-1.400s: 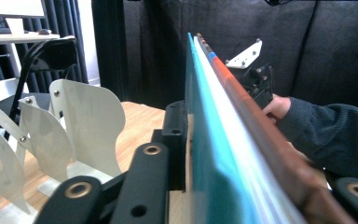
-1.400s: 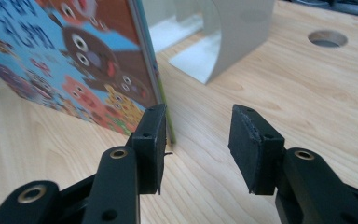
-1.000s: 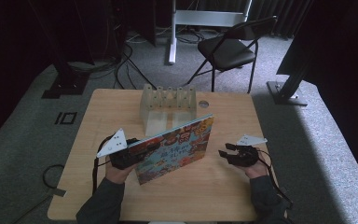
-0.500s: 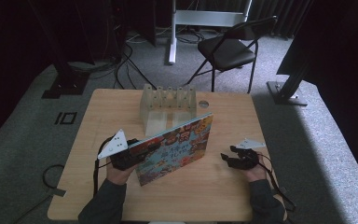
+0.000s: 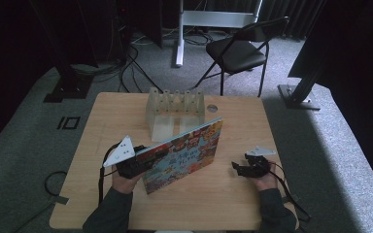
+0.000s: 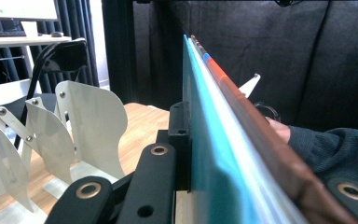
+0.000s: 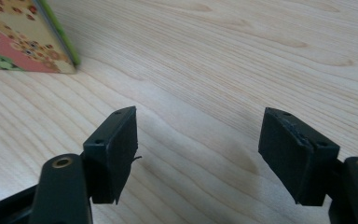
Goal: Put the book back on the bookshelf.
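Observation:
A colourful picture book (image 5: 184, 151) stands tilted on its lower edge in the middle of the wooden table (image 5: 223, 199). My left gripper (image 5: 147, 161) is shut on its left end. In the left gripper view the book (image 6: 216, 140) runs edge-on between the jaws of the left gripper (image 6: 200, 154), its teal cover against the left jaw. My right gripper (image 5: 237, 169) rests low over the table to the right of the book, apart from it. Seen from its own camera, the right gripper (image 7: 198, 140) is open with bare wood between the jaws and a corner of the book (image 7: 23, 37) at top left.
A white slotted rack (image 5: 175, 109) stands at the back centre of the table, behind the book; its curved dividers (image 6: 51, 135) show left of the jaws. A small round object (image 5: 212, 107) lies right of the rack. A black folding chair (image 5: 238, 51) stands beyond the table.
My right gripper has drifted slightly toward the person's side of the table. The left gripper and the book have stayed nearly still.

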Demonstrator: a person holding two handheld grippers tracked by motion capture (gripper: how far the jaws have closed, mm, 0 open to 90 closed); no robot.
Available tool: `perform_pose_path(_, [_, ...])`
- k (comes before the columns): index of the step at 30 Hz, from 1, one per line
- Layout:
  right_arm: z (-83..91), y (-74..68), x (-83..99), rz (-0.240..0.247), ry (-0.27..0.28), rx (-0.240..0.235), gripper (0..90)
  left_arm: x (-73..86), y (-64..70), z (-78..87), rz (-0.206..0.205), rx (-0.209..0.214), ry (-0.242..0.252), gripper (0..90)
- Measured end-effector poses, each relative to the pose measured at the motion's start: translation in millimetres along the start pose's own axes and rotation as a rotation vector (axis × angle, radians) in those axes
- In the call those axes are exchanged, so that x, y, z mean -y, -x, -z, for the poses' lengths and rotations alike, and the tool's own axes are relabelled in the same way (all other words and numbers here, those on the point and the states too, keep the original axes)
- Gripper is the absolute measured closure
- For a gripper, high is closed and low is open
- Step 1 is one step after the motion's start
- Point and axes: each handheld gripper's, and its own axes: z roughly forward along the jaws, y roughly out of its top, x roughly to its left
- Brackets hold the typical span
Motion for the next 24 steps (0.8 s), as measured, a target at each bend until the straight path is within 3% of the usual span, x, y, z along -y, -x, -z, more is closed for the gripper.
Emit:
perform_pose_path(12, [-5.5, 0.8, 3.7, -0.007, -0.028, 0.02, 22.1, -3.7, 1.3, 7.3, -0.007, -0.022, -0.007, 80.9])
perform_pose_path(24, [-7.7, 0.9, 5.6, -0.011, -0.015, 0.037, 17.9, -3.4, 0.9, 17.3, 0.011, -0.064, -0.003, 80.8])
